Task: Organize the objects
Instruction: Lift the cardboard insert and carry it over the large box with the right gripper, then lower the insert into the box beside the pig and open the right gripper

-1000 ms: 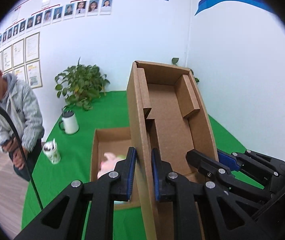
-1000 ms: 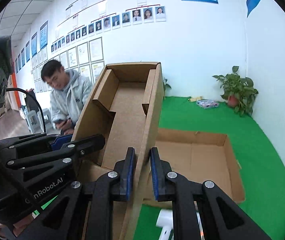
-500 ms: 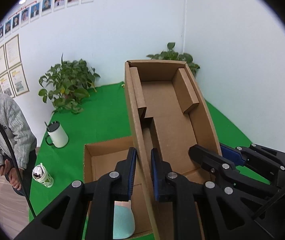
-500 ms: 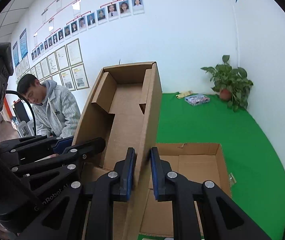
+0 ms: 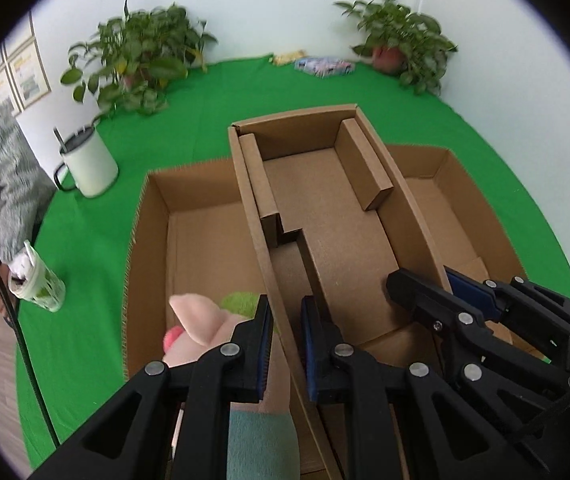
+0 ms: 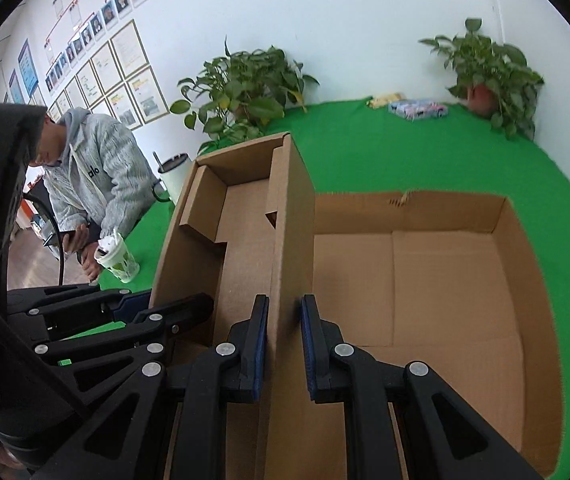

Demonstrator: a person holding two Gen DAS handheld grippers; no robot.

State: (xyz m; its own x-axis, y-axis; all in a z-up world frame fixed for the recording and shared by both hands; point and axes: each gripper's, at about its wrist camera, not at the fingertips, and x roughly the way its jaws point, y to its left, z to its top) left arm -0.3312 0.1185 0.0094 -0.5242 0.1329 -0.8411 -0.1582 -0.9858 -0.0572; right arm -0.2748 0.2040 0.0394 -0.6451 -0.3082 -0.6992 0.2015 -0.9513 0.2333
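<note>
Lid (image 5: 325,216) walls are clamped between both tongs: its left wall by the left tongs (image 5: 286,344), its right wall by the right tongs (image 6: 283,346). It is held tilted above an open box (image 6: 445,280), in which a plush toy (image 5: 197,332) is seen beside the left tongs. Farther off, on the green worktop (image 5: 189,112), a cup (image 5: 41,284), a mug (image 5: 89,164) and two plants (image 5: 141,56) are seen.
</note>
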